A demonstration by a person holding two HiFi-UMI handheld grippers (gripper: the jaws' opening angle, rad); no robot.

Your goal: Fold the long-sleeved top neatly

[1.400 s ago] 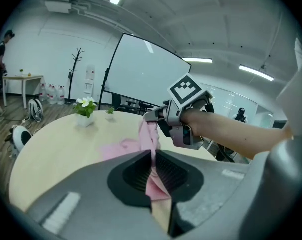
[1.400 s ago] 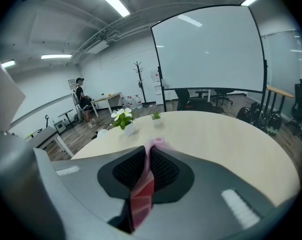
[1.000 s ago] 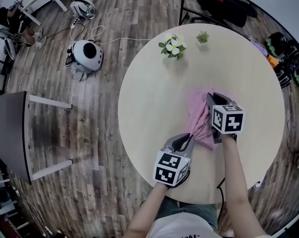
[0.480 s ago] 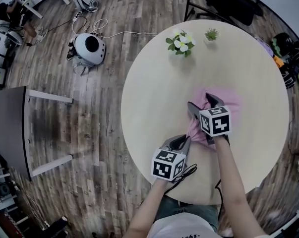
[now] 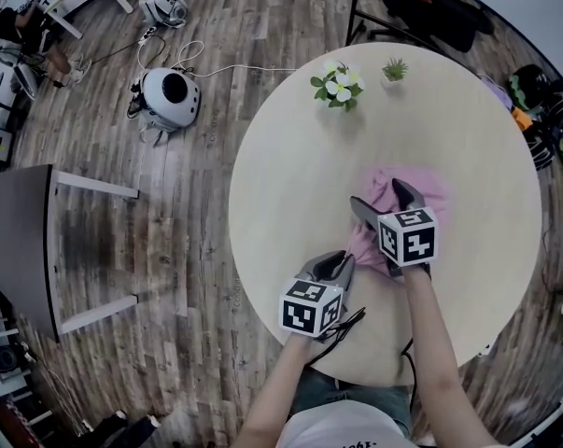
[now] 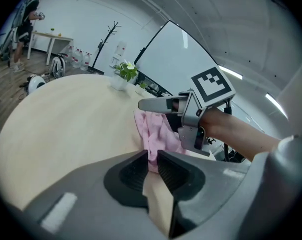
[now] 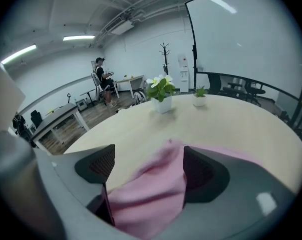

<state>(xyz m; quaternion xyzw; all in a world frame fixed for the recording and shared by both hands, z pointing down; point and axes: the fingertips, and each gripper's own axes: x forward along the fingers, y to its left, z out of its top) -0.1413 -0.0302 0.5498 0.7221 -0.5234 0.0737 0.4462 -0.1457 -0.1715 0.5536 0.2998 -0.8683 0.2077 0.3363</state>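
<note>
- The top [image 5: 429, 189] lies bunched on the table [image 5: 290, 147], not yet spread flat.
- The left claw [image 6: 151, 157] is pinched tight on a narrow end of it.
- The right claw [image 7: 148, 159] has just been opening — its jaws are wide, and cloth lies loose between them, ungripped.
- Step, I judge: laying the top out before folding. Next — the right claw takes a fresh edge and draws it away from the left.

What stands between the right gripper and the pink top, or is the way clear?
Nothing visible. The right gripper has just opened its jaws wide, and the top already lies bunched between them. The left gripper is shut on the top's near edge. The flowers and the plant stand apart at the table far side.
</note>
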